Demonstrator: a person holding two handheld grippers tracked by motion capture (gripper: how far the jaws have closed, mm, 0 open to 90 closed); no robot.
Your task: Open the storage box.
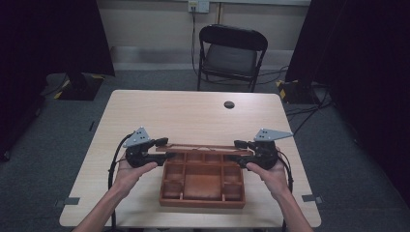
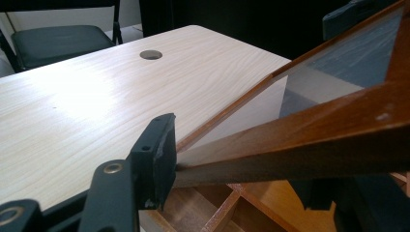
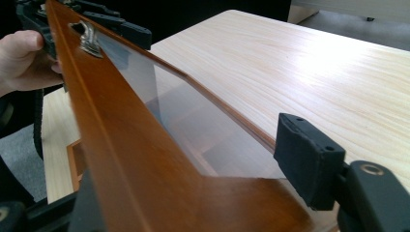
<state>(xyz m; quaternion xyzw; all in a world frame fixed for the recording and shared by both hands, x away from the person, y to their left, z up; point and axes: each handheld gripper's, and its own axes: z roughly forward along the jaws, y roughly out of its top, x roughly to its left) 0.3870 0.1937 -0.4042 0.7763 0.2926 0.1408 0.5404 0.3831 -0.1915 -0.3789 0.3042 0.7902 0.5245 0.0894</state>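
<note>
**Two handheld grippers on a glazed box lid, mid-swing**

Left gripper [image 1: 162, 148]: jaws pinched on the left end of the lid frame. In the left gripper view one black pad [image 2: 155, 157] presses the frame's near corner.

Right gripper [image 1: 238, 151]: jaws closed on the right end of the same frame. In the right gripper view a padded jaw sits against the wood at the pane's edge; the mate is hidden under the frame.

Lid [image 1: 203, 147]: brown wooden frame around a clear pane [image 3: 193, 125], with a small metal clasp [image 3: 89, 38] on its front rail. It is held partly raised over the rear of the box. Whether it is being opened or shut cannot be told.

Box [image 1: 203, 180]: wooden, divided into several compartments, apparently empty. It sits at the near middle of the table [image 1: 193, 113], between the person's hands.

Other: a round cable hole [image 1: 229, 104] in the table's far part; a black folding chair [image 1: 232, 55] beyond.

Handling note (judgement): both ends should travel together along the hinge arc, at an even pace, so the frame does not twist. Grip belongs on the wood, never on the pane. The box is unrestrained and may slide or tip if the lid is pulled instead of rotated. Slow near either end of travel, so the lid does not slam.
</note>
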